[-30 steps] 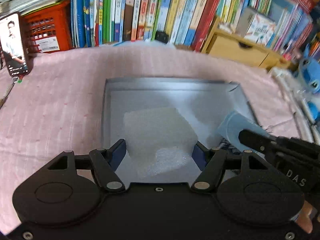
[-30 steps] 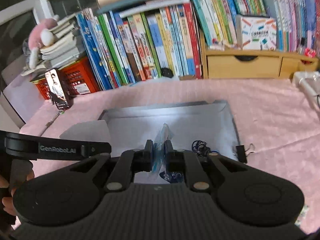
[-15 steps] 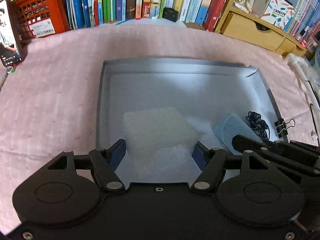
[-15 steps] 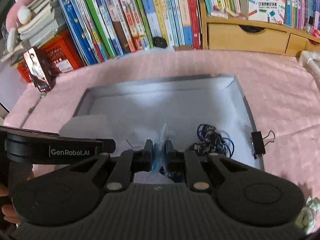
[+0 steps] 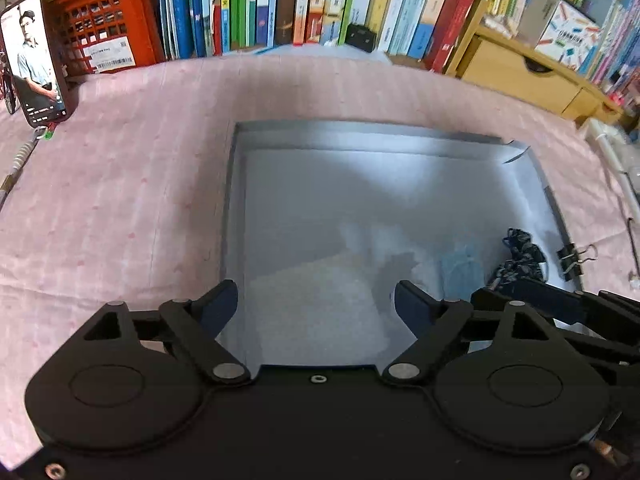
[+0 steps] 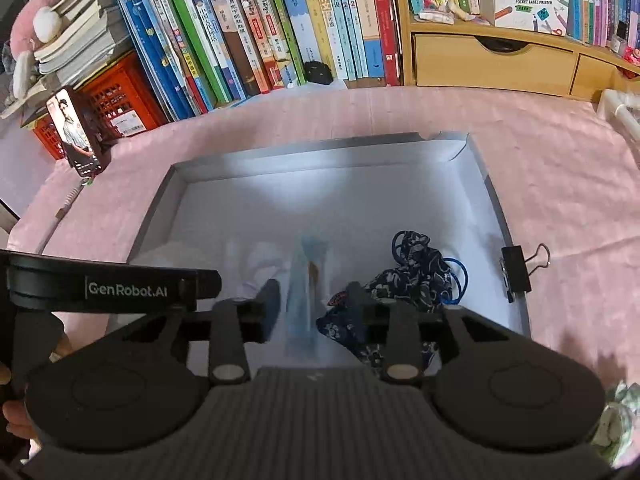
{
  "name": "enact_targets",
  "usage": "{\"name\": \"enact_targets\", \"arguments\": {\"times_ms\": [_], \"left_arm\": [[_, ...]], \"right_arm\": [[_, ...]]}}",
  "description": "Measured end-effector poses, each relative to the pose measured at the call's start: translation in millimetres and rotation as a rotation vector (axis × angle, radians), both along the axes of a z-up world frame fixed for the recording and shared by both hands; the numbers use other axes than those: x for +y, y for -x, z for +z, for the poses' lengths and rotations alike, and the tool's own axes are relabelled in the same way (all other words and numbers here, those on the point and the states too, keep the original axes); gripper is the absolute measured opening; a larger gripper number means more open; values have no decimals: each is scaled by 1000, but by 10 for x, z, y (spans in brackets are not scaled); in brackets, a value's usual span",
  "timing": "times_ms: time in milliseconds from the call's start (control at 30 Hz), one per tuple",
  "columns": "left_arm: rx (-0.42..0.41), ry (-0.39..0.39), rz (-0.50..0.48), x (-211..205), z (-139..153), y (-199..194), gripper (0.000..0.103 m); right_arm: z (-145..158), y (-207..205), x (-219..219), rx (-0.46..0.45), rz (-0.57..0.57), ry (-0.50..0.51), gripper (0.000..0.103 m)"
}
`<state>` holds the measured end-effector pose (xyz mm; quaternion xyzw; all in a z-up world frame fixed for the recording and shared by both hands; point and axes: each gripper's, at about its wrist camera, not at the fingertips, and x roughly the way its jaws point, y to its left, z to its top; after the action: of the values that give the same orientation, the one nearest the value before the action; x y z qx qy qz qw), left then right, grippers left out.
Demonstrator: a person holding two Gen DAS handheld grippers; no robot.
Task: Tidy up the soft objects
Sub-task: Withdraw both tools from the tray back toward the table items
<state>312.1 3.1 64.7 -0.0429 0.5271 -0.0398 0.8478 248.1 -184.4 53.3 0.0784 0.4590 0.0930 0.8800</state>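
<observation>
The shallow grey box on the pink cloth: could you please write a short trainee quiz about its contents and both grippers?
1. True or false: the black binder clip lies loose in the middle of the shallow grey box.
2. What lies between the right gripper's opening jaws?
3. What sits right of it: A white foam block, B dark patterned fabric bundle?

Key: 1 false, it is clipped on the wall. 2 the unpressed pale blue plastic-wrapped item. 3 B.

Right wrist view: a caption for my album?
Right gripper opening over a blue mask in the grey tray.
</observation>
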Motion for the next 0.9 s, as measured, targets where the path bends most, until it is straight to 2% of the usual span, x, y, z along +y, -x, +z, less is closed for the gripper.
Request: {"name": "enact_targets", "arguments": {"times_ms": [167,500,900], "left_arm": [[-60,38,-9,64,184,169,87],[-175,106,-43,160,454,621,89],[-368,118,-111,278,710,1367,95]], "right_arm": [[129,119,-17,-49,5,23,65],[464,545,-5,-207,57,35,75],[682,1166,31,-373,123,44,86]]}}
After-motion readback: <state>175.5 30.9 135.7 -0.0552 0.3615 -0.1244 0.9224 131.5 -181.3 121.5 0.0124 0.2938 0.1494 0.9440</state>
